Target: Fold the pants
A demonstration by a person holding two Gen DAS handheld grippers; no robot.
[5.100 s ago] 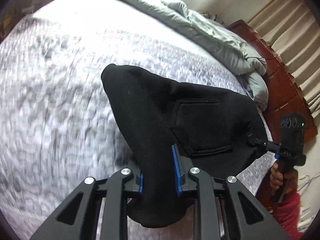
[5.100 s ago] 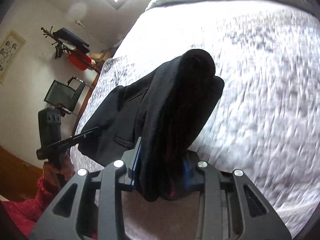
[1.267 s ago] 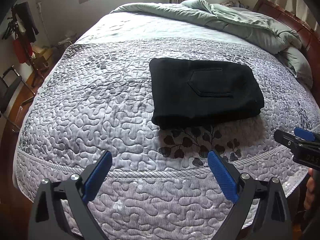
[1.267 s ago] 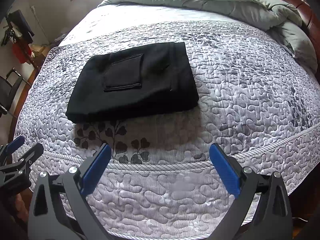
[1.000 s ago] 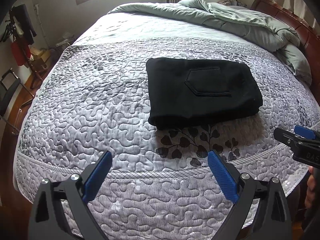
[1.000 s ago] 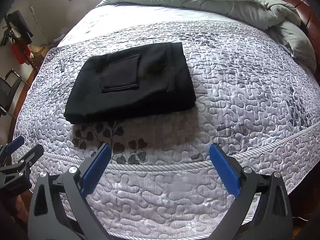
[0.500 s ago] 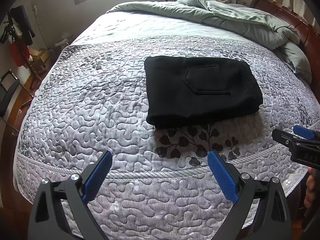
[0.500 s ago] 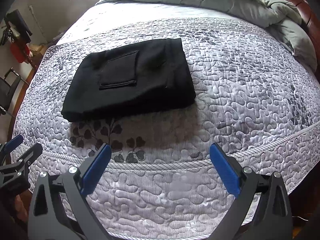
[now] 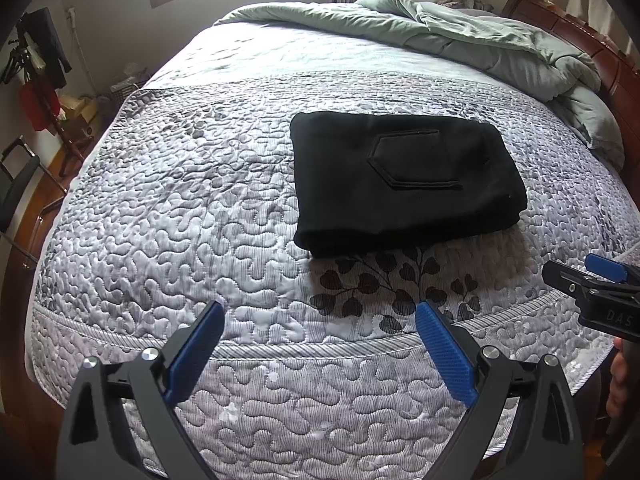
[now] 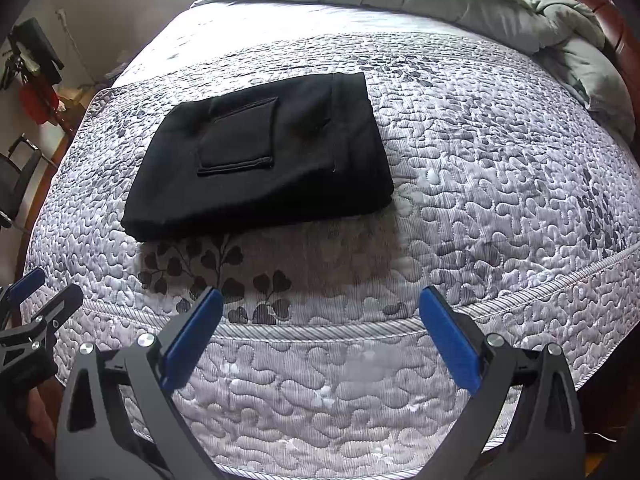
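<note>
The black pants lie folded into a flat rectangle on the grey quilted bedspread, a back pocket facing up. They also show in the right wrist view. My left gripper is open and empty, held back over the near edge of the bed, well short of the pants. My right gripper is open and empty too, over the same edge. Each gripper shows at the side of the other's view: the right one and the left one.
A rumpled green duvet lies across the far end of the bed by a dark wooden headboard. A chair and a clothes rack stand on the floor at the left.
Five seconds ago both grippers were shut on the raised pants. Now the pants lie folded on the bed and both grippers are open and drawn back. Over the last second little has moved.
</note>
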